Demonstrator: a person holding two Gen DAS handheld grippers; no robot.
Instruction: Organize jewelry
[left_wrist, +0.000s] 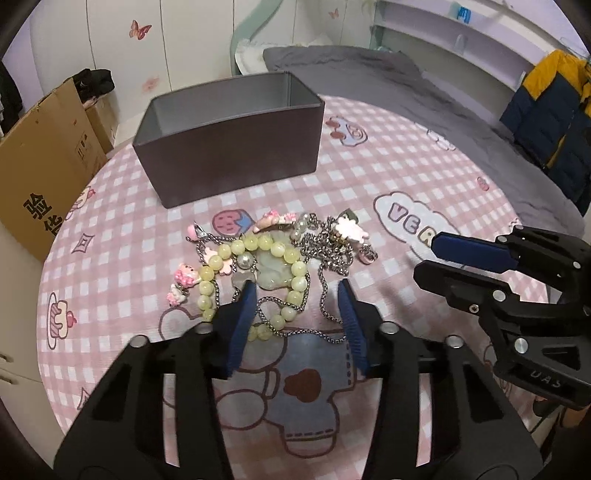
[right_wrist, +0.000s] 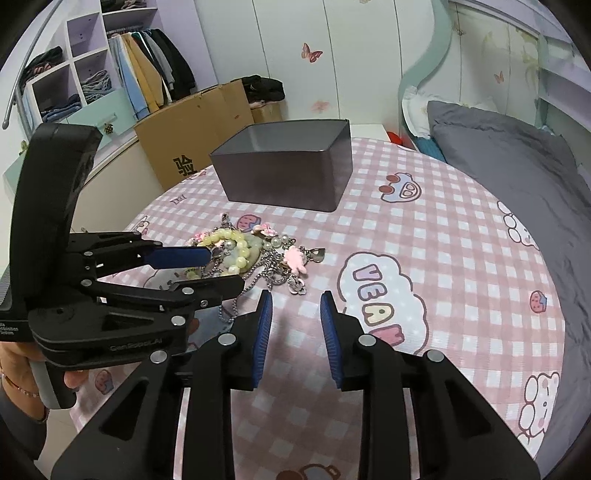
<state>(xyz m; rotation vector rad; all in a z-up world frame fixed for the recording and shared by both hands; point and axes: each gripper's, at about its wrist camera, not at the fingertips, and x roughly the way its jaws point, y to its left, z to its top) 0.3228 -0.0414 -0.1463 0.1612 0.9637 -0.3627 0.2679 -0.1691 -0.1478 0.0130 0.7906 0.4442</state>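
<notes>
A tangled jewelry pile lies on the pink checked tablecloth (left_wrist: 406, 177): a yellow-green bead bracelet (left_wrist: 298, 283) (right_wrist: 236, 243), a silver chain (left_wrist: 332, 258), a pale jade-like pendant (left_wrist: 269, 273) and pink charms (left_wrist: 184, 277) (right_wrist: 297, 260). My left gripper (left_wrist: 295, 291) (right_wrist: 225, 269) stands low over the pile with beads and chain between its blue pads, which do not press on them. My right gripper (right_wrist: 296, 297) (left_wrist: 426, 256) hovers just short of the pile's right side, open, with only cloth between its fingers. Behind the pile stands an open dark grey box (left_wrist: 229, 147) (right_wrist: 288, 173).
A cardboard box (left_wrist: 40, 166) (right_wrist: 192, 136) stands beyond the table's left edge. Grey bedding (left_wrist: 406, 85) and a yellow-and-navy jacket (left_wrist: 546, 122) lie behind on the right. A person's hand (right_wrist: 74, 376) grips the left gripper's handle.
</notes>
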